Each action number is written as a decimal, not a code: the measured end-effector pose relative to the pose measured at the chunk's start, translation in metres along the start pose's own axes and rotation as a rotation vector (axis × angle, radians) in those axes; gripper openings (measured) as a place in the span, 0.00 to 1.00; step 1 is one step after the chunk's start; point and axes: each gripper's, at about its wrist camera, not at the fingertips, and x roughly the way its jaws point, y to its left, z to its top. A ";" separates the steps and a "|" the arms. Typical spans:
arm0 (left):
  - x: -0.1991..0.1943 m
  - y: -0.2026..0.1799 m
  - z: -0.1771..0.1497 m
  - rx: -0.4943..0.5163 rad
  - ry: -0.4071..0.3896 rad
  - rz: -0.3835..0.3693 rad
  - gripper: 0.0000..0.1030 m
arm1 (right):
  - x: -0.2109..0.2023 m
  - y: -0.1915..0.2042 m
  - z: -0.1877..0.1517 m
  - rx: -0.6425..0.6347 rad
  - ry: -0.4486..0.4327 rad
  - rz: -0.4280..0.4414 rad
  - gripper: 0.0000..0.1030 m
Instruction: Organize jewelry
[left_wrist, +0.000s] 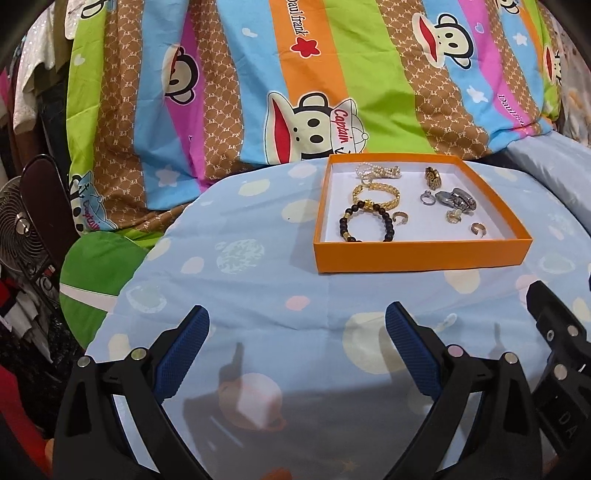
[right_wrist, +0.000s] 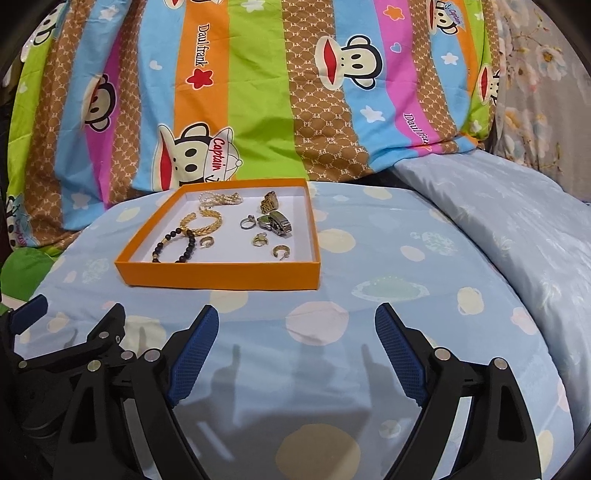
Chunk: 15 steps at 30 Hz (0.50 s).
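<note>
Across the top of both views we see a striped cartoon-monkey blanket (left_wrist: 295, 74), printed with "Daul frank" on an orange stripe and "Captain" on a monkey's cap. Below it a light blue sheet with pale dots (left_wrist: 240, 288) covers the surface, and a plain blue pillow (right_wrist: 498, 221) lies at the right of the right wrist view. On the sheet sits a shallow orange box (left_wrist: 421, 254) with a white inside, right of centre in the left wrist view and left of centre in the right wrist view (right_wrist: 218, 275). All the jewelry we can see lies in it: a black bead bracelet (left_wrist: 364, 225) at the front left, a gold chain bracelet (left_wrist: 376, 194) just behind it, a pearl strand (left_wrist: 376, 171) at the back, a silver watch (left_wrist: 456, 199) toward the right, a small gold piece (left_wrist: 433, 176) at the back right, a silver ring (left_wrist: 426, 197) beside the watch, and small gold hoops (left_wrist: 478, 228) near the front. Our left tool (left_wrist: 297, 323) hovers low in the frame with its blue-padded jaws spread wide, gripping nothing. Our right tool (right_wrist: 297, 323) is likewise wide apart and empty, short of the box. Each tool shows at the other view's edge.
</note>
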 end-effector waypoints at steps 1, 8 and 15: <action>0.000 0.001 0.000 -0.002 0.000 -0.004 0.91 | 0.000 0.000 0.000 0.000 0.000 0.002 0.83; 0.000 0.004 0.000 -0.022 0.000 -0.030 0.91 | -0.001 0.000 -0.001 -0.006 -0.004 0.013 0.83; -0.005 0.005 0.000 -0.029 -0.029 -0.034 0.91 | -0.002 -0.001 0.001 0.001 -0.006 0.017 0.83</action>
